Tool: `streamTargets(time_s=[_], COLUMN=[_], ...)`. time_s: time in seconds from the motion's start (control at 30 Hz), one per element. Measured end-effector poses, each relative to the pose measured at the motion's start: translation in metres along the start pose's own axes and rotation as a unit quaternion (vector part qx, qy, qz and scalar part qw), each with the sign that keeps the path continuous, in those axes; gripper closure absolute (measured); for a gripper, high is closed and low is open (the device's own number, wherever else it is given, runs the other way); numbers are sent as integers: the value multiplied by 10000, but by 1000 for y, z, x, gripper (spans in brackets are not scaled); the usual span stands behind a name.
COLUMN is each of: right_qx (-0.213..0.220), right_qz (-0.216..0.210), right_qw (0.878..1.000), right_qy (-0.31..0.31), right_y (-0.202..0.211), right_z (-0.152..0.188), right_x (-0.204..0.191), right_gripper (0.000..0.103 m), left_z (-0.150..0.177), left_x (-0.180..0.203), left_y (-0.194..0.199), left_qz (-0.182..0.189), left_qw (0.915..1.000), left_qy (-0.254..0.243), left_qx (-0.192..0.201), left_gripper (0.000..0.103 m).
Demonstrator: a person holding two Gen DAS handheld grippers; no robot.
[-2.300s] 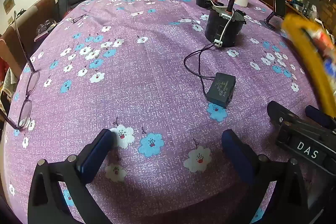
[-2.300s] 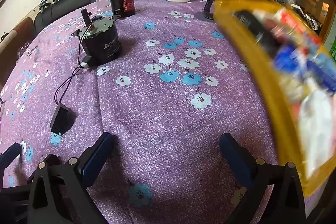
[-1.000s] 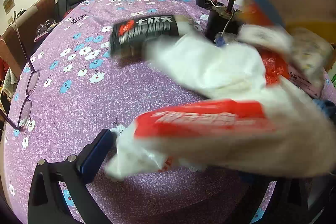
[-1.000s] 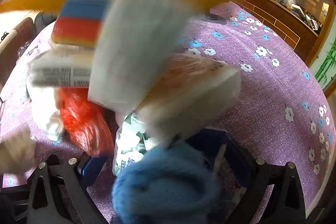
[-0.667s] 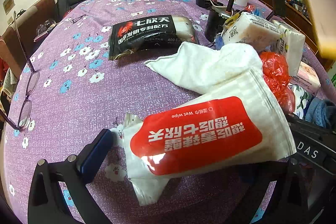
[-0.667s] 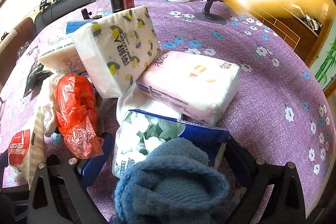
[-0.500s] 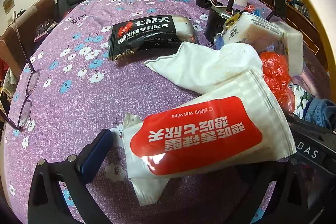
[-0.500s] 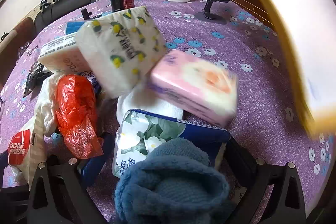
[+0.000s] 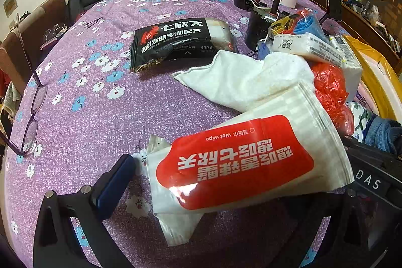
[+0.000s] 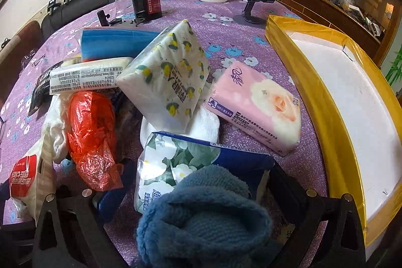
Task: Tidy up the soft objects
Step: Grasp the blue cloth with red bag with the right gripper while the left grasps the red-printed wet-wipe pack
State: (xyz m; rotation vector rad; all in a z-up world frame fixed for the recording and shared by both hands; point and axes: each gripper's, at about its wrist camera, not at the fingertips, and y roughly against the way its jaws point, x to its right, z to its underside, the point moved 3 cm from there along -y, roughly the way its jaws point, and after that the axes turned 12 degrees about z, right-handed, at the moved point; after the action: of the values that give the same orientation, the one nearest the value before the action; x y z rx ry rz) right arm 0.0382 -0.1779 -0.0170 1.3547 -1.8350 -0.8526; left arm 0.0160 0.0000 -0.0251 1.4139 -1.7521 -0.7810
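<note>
Right wrist view: soft packs lie heaped on the bench [image 10: 251, 27], yellow tray [image 10: 314, 82] empty at two o'clock, ready for sorting; both grippers' fingers [image 10: 110, 195] spread wide, gripping nothing, blue towel [image 10: 206, 215] between them.

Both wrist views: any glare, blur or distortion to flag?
Left wrist: sharp, a glare patch on the wet wipe pack, fisheye bending the table edge. Right wrist: sharp too, the blue towel looming large by the lens, corners vignetted black.
</note>
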Motion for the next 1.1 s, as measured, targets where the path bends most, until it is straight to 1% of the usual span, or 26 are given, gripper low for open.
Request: streamTargets(time_s=[0.43, 0.47, 0.53, 0.57, 0.6, 0.63, 0.67, 0.7, 0.73, 0.77, 0.8, 0.83, 0.87, 0.9, 0.93, 0.97, 1.03, 1.1], right_qx=[-4, -19, -157, -207, -239, -265, -261, -254, -271, -279, -223, -108, 33, 145, 179, 194, 297, 406], right_qz=[2, -41, -267, -421, -531, -675, -906, -1099, -1297, -1658, -1840, -1953, -2050, -2193, -2326, -2543, -2734, -2647], right_qw=[10000, 10000, 9987, 9966, 9947, 9920, 9878, 9843, 9809, 9739, 9697, 9663, 9632, 9595, 9569, 9534, 9499, 9528], right_qy=[-5, 72, 403, 673, 843, 1037, 1240, 1355, 1427, 1522, 1594, 1672, 1741, 1765, 1730, 1615, 1488, 1428], right_y=[0, 1, 1, 3, 4, 7, 12, 16, 20, 28, 35, 43, 50, 59, 63, 68, 74, 76], right_z=[0, 0, -1, 0, 3, 7, 14, 20, 25, 33, 38, 44, 47, 50, 52, 53, 54, 53], right_x=[0, 1, 4, 6, 5, 7, 13, 16, 18, 22, 26, 24, 30, 35, 40, 47, 58, 65], right_gripper=[1, 1, 1, 1, 1, 1, 1, 1, 1, 1, 3, 5, 14, 26, 30, 32, 32, 32], left_z=[0, 0, 1, 1, 3, 5, 6, 12, 18, 22, 26, 29, 32, 34, 35, 34, 28, 22], left_x=[0, 1, 1, 1, 1, 0, 1, 3, 7, 8, 9, 10, 8, 4, 2, -1, -6, -3], left_y=[0, 0, 0, 1, 2, 5, 8, 14, 24, 31, 39, 47, 54, 63, 67, 69, 67, 62], left_qz=[-6, -7, -7, 8, 30, 52, 139, 326, 557, 668, 755, 822, 887, 1009, 1087, 1110, 928, 850], left_qw=[10000, 10000, 10000, 10000, 10000, 9998, 9994, 9985, 9969, 9959, 9949, 9941, 9938, 9931, 9924, 9921, 9940, 9940], left_qy=[-1, 0, 5, 0, -44, -99, -165, -267, -404, -490, -570, -634, -641, -598, -576, -578, -581, -686], left_qx=[-2, -3, -1, -5, -38, -149, -276, -359, -376, -366, -347, -306, -218, -63, 41, 93, 83, 48], left_gripper=[0, 0, 0, 0, 0, 0, 0, 0, 0, 0, 0, 0, 0, 0, 0, 0, 0, 0])
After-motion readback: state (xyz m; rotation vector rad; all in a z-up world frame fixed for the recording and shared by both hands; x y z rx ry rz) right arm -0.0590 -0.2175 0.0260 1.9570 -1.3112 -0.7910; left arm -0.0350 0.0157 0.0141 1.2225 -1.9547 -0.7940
